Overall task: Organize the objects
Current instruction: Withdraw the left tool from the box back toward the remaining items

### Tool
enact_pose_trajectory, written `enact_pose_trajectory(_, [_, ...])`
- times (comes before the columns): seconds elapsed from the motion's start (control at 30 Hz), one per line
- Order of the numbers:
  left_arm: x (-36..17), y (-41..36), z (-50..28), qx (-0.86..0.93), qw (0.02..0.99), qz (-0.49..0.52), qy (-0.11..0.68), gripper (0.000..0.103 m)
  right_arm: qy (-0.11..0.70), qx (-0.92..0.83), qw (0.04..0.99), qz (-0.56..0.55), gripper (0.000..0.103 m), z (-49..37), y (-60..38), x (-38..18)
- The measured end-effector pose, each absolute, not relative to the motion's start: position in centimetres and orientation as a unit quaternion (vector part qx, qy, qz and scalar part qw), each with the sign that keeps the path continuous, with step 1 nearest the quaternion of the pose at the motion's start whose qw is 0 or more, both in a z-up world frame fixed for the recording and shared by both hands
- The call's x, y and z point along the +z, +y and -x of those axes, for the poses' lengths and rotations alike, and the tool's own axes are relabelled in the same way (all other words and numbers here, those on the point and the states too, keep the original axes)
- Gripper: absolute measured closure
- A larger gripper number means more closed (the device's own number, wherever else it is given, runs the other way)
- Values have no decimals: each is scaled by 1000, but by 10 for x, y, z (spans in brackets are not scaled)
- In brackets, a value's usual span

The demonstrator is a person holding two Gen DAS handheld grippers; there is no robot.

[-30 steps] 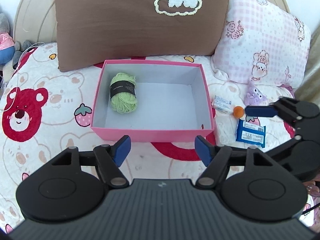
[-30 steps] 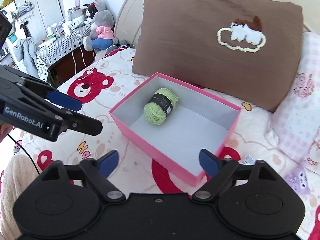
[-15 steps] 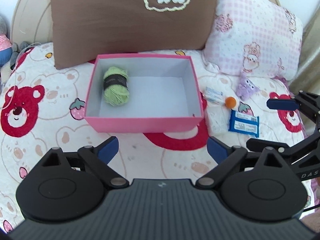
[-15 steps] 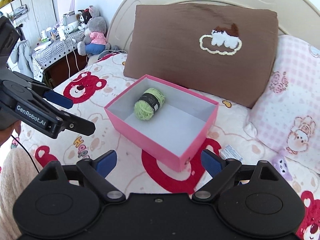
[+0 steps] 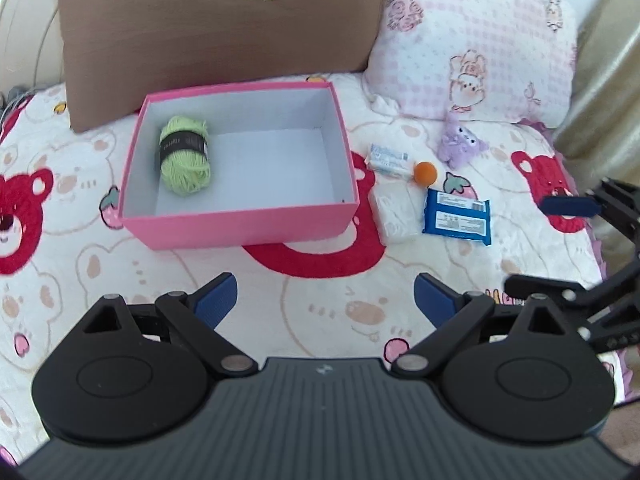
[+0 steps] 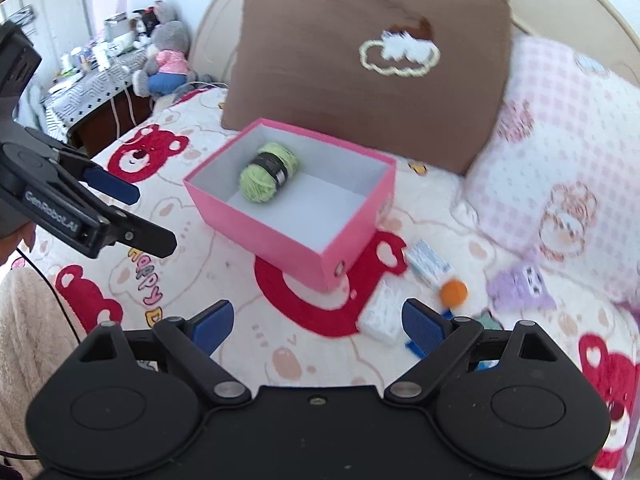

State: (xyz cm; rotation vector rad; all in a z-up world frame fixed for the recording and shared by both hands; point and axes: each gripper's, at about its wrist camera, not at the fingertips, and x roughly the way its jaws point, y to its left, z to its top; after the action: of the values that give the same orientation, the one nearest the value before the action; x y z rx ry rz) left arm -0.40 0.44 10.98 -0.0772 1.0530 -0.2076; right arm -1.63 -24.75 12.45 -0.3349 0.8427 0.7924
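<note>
Left wrist view: left gripper [image 5: 325, 298] jaws wide, empty, above bed [image 5: 328, 320]; green yarn [image 5: 185, 155] in pink box [image 5: 240, 226], left end. Blue packet [image 5: 457, 217], orange ball [image 5: 425, 172] lie right of box.
Right wrist view: right gripper [image 6: 318, 322] jaws wide, empty, near white pack [image 6: 380, 314].

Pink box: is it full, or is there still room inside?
Mostly empty. The pink box holds only a green ball of yarn at one end; the rest of its white floor is bare.
</note>
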Motion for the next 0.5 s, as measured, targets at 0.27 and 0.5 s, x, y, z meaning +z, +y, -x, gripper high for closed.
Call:
enact_pose_trajectory(0.27, [79, -16, 1, -105, 847, 52, 519, 7, 425, 358, 816, 160, 10, 18, -272, 105])
enact_pose_trajectory(0.5, [55, -42, -9, -139, 827, 63, 541, 8, 437, 333, 825, 130, 10, 12, -292, 86])
